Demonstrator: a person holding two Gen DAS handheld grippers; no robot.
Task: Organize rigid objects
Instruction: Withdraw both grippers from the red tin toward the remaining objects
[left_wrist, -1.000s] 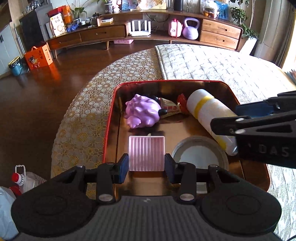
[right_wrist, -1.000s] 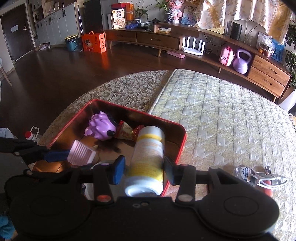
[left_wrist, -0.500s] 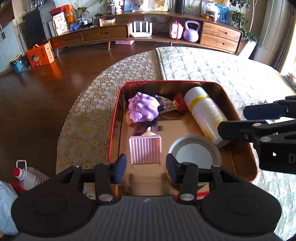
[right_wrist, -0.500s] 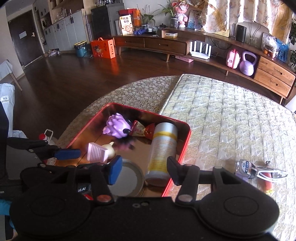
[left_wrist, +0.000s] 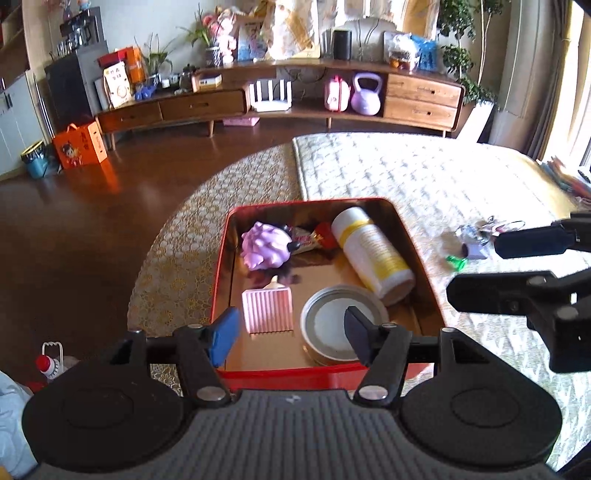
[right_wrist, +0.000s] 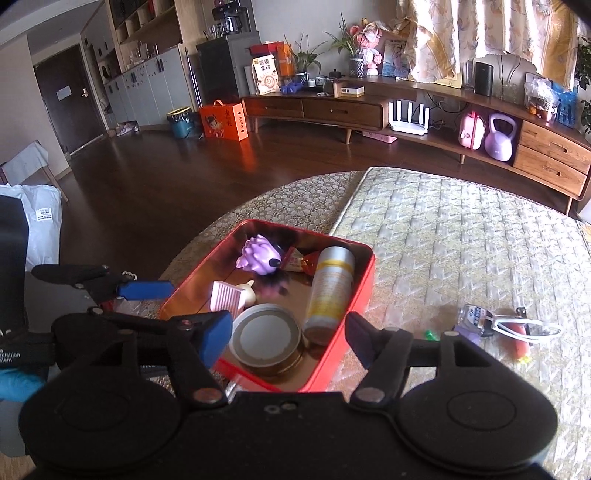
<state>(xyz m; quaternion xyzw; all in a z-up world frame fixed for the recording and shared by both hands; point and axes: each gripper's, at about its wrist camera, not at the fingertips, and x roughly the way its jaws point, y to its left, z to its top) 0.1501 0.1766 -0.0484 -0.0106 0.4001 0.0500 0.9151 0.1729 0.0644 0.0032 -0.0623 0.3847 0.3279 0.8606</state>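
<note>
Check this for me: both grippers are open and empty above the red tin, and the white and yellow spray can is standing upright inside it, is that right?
Not quite. The white and yellow spray can is lying on its side in the red tin, not standing upright; the left wrist view shows it clearly. The rest holds: the left gripper and the right gripper are both open and empty.

Both released and pulled back: left hand-held gripper (left_wrist: 290, 334) now wide apart off the pink comb (left_wrist: 266, 310), right hand-held gripper (right_wrist: 290, 338) off the spray can (right_wrist: 328, 288), both left lying in the red tin (left_wrist: 325, 373).
</note>
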